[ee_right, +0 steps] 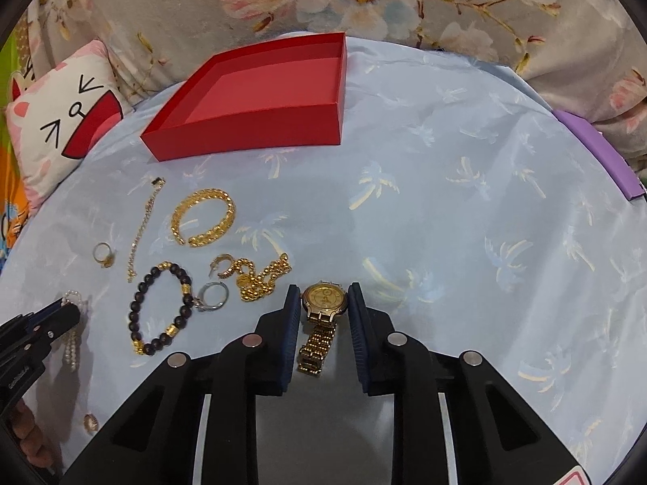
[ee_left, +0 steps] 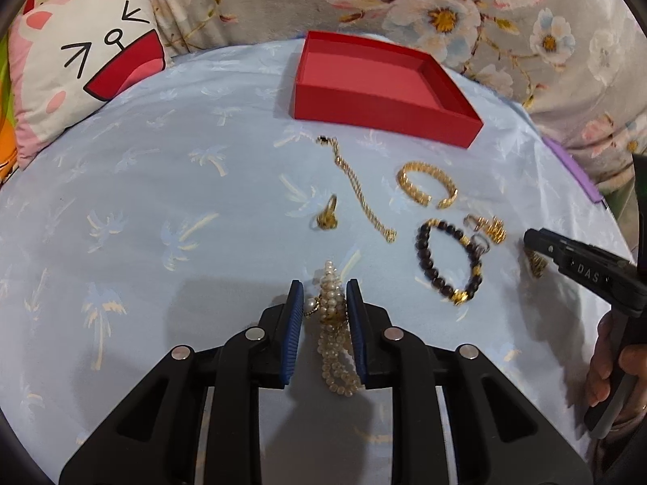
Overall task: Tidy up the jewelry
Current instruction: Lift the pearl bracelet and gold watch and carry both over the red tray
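Observation:
An empty red box sits at the far side of a light blue cloth. My left gripper has its jaws around a pearl bracelet, pads close to it or just touching. My right gripper straddles a gold watch, jaws a little apart from it. Between them lie a gold cuff bangle, a dark bead bracelet, a thin gold chain, a gold ring, a silver ring and a gold chain pile.
A cat-face cushion lies at the far left. Floral bedding runs behind the cloth. A purple edge shows at the right. A small gold piece lies near the left hand.

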Demonstrator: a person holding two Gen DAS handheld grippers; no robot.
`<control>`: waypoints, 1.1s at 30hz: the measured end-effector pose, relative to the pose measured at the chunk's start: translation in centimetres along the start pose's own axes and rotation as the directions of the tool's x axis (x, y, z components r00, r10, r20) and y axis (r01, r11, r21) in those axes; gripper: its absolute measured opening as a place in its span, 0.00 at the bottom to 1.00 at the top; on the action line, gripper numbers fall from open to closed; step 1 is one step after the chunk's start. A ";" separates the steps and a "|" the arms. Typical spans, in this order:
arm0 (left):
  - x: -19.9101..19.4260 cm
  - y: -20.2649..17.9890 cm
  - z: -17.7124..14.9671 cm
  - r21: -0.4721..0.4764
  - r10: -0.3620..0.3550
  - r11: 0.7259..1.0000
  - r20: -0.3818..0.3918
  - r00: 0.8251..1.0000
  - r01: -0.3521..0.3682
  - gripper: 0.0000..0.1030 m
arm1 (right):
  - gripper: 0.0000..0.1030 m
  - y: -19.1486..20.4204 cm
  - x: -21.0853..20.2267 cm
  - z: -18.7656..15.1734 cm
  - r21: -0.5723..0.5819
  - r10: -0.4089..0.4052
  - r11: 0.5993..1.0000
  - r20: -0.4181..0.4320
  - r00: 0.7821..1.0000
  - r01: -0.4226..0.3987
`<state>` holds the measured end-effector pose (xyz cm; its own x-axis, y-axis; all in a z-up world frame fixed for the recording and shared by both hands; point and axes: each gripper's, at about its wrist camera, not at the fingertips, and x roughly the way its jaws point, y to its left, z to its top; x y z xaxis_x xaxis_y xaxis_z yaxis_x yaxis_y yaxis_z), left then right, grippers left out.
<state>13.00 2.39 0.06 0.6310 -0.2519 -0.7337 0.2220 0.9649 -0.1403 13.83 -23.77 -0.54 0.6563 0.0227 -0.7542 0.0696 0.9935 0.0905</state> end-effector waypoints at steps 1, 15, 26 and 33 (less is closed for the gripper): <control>-0.6 -0.1 0.5 0.014 0.009 1.000 0.019 1.000 -0.010 0.20 | 0.21 0.0 -0.5 0.3 0.000 0.011 1.000 0.007 1.000 -0.011; -2.4 -0.4 13.7 0.070 0.013 0.997 0.198 0.980 -0.028 0.07 | 0.21 1.3 -2.4 11.6 -0.066 0.045 0.997 0.162 0.986 -0.034; -0.1 1.4 6.3 0.114 0.022 0.993 0.018 1.000 -0.024 0.47 | 0.22 1.5 -2.1 8.2 -0.079 0.103 0.992 0.109 0.989 -0.094; 3.1 1.3 2.4 0.165 -0.008 0.986 -0.111 0.994 0.027 0.30 | 0.22 1.9 -2.4 6.6 -0.099 0.096 0.991 0.090 0.991 -0.087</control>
<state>17.04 2.63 -0.75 0.5424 -0.2501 -0.8020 0.3584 0.9323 -0.0484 17.33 -22.69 5.71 0.7250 0.1082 -0.6802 -0.0630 0.9939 0.0909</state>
